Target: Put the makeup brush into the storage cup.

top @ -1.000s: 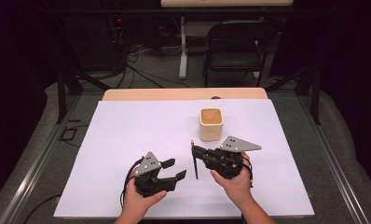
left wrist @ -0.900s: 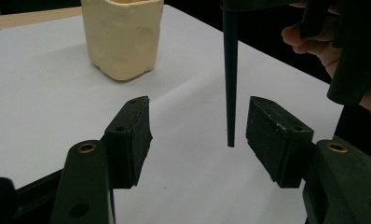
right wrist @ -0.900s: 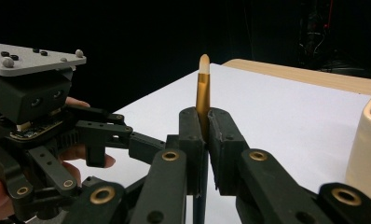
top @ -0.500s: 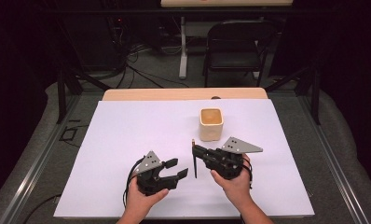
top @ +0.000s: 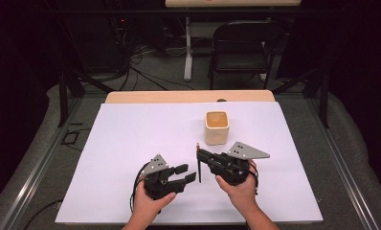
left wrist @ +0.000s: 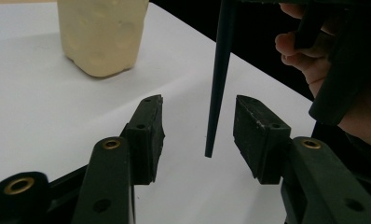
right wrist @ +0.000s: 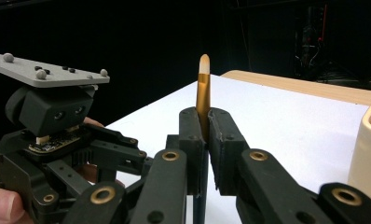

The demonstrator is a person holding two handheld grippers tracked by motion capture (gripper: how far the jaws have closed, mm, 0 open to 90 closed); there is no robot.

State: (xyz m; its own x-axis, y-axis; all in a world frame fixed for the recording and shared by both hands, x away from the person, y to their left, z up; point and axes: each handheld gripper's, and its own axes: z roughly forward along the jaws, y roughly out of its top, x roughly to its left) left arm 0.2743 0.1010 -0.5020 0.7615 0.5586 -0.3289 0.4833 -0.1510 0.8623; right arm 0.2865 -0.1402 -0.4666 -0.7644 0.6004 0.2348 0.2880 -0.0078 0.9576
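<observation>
Two grippers low over white bench (top: pixel 131 143). Right gripper (top: pixel 203 155) fingers clamped on upright dark brush (top: pixel 198 160), gold tip above them, handle hanging below. Left gripper (top: pixel 186 173) fingers spread, handle end between them, untouched. Cream cup (top: pixel 217 127) just beyond.

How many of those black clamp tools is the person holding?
2. The left hand-held gripper is near the table's front edge, jaws open. The right hand-held gripper is beside it, in front of the cream cup, shut on a brush.
</observation>
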